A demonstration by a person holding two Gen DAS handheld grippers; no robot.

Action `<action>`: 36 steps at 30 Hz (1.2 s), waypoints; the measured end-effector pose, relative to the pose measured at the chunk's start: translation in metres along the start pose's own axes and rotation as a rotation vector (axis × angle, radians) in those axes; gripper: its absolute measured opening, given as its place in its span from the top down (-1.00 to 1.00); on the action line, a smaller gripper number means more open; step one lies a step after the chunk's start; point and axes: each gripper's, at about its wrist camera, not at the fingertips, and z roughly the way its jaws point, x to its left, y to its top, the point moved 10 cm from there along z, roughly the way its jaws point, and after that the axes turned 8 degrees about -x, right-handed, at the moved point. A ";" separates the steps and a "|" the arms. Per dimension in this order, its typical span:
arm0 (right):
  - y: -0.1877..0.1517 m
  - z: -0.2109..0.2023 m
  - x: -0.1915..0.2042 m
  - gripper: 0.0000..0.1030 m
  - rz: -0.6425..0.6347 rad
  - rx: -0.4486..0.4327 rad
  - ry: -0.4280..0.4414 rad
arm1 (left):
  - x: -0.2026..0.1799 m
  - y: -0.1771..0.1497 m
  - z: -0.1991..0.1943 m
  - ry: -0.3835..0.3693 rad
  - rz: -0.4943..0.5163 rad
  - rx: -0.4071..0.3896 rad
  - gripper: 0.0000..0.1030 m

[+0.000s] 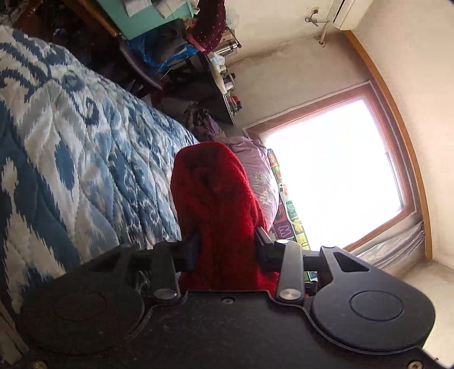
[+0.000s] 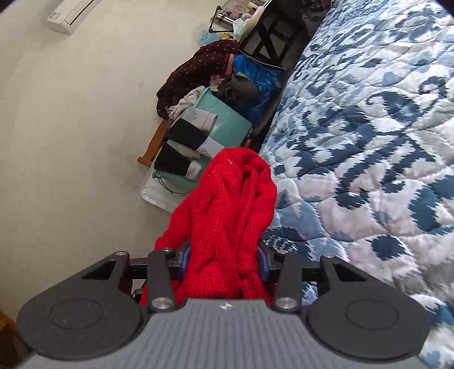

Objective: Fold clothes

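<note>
Gripping a bunched red knit sweater (image 1: 218, 204), the left tool (image 1: 227, 244) has its two fingers pressed in against the fabric from both sides, so it is closed on the garment. In the left wrist view the sweater rises from between the fingers as a thick, gathered column, held in the air beside a bed covered by a blue and white patterned quilt (image 1: 71, 127). Past the sweater lie a lilac pillow (image 1: 255, 164) and a colourful patterned cloth (image 1: 289, 210), set against a bright window (image 1: 334, 170). An air conditioner (image 1: 351, 11) hangs on the wall above.

The right tool (image 2: 224, 255) likewise clamps the red knit sweater (image 2: 229, 204), its blue-padded fingers squeezing a wad of cable-knit fabric that bulges forward and spills slightly over the left finger. Here too the garment hangs clear of the quilt (image 2: 369, 127), just beside the bed's edge. Beyond it, on the floor by the wall, sits a teal storage box (image 2: 227, 113) with folded grey and black clothes (image 2: 187, 142) stacked on it, a dark dotted garment (image 2: 195, 68) heaped behind, and a blue bag (image 2: 255, 76) next to them.
</note>
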 end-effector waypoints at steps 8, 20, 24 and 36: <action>0.021 0.112 -0.024 -0.34 -0.070 0.077 -0.388 | 0.086 0.038 0.003 0.247 0.000 -0.190 0.28; 0.000 -0.007 -0.011 -0.45 -0.227 0.085 -0.339 | 0.082 0.026 -0.059 0.298 -0.016 -0.134 -0.28; -0.009 -0.080 -0.008 -0.58 -0.333 0.097 -0.434 | 0.060 0.000 -0.080 0.363 0.099 -0.026 -0.41; -0.050 -0.324 0.009 -0.99 -0.341 -0.147 -0.740 | -0.094 -0.169 -0.063 0.251 0.524 0.381 -0.83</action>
